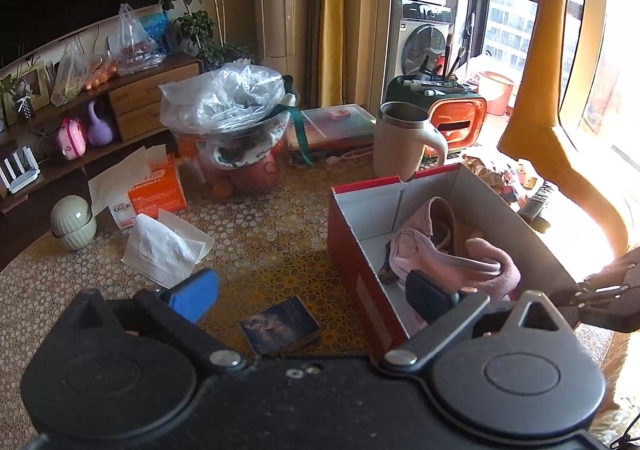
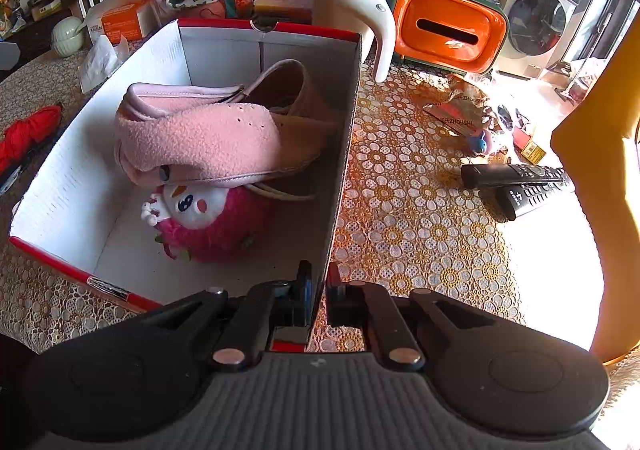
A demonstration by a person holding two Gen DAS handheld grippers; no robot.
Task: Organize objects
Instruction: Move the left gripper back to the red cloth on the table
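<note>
A red shoe box (image 1: pixel 352 250) with white inner walls (image 2: pixel 80 170) stands open on the lace-covered table. Inside lie pink slippers (image 1: pixel 448 246) (image 2: pixel 200 130), and under them a pink plush toy (image 2: pixel 216 226). My right gripper (image 2: pixel 320 286) is shut on the box's near right wall, one finger inside and one outside. My left gripper (image 1: pixel 312 296) hangs open wide and empty at the box's left corner; its right finger (image 1: pixel 428 298) is over the box's inside and its blue-padded left finger (image 1: pixel 196 292) over the table. A small dark book (image 1: pixel 280 324) lies flat on the table below it.
Behind the box stand a cream mug (image 1: pixel 400 142) (image 2: pixel 348 6) and an orange-fronted holder (image 2: pixel 448 30). Two remotes (image 2: pixel 516 178) and wrappers lie to the box's right. Left of it are tissues (image 1: pixel 166 250), an orange tissue box (image 1: pixel 156 194), a green jar (image 1: pixel 74 222) and a bag-covered bowl (image 1: pixel 228 106).
</note>
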